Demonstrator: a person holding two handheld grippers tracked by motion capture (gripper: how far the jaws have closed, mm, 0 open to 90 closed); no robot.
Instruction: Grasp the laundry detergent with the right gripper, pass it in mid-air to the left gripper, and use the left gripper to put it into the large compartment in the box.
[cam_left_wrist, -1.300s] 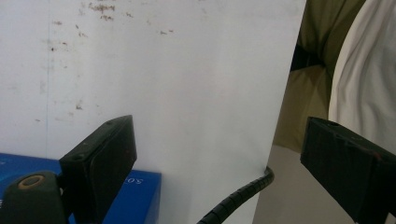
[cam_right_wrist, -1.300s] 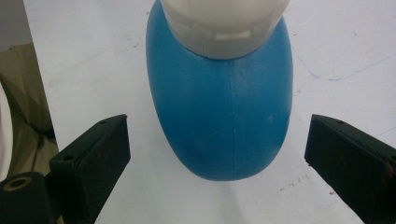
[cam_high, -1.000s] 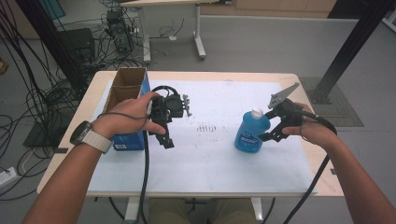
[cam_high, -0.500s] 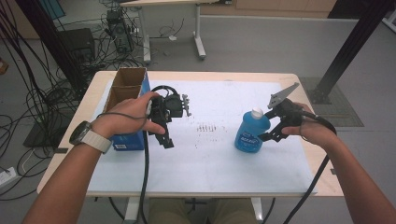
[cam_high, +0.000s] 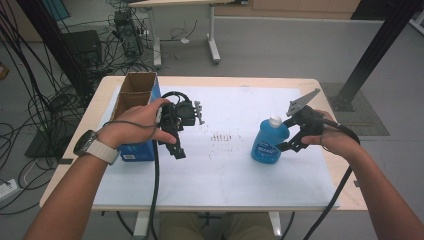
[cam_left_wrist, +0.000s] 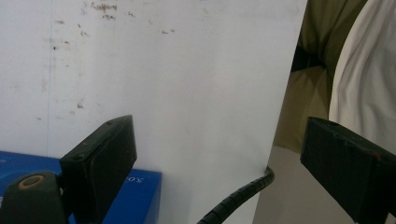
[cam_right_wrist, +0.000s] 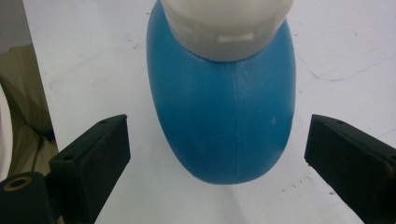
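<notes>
R gripper (cam_right_wrist: 215, 154): jaws spread, empty.
Blue plastic bottle w/ white cap (cam_right_wrist: 224, 107): between fingers, untouched.
Grip tip: centre, pinch below cap.
L gripper (cam_left_wrist: 219, 158): spread, idle.

Bottle (cam_high: 270, 142) upright on paper sheet (cam_high: 225, 175), right half of bench (cam_high: 107, 97). Open cardboard box (cam_high: 134, 100) at sheet's left edge. Right gripper (cam_high: 290, 145) just right of bottle, fingers (cam_right_wrist: 91, 161) flanking it, apart. Left gripper (cam_high: 175, 145) just right of box, over sheet.

Open cardboard box (cam_high: 134, 95) at table's (cam_high: 235, 82) left; white paper (cam_high: 225, 175).
</notes>
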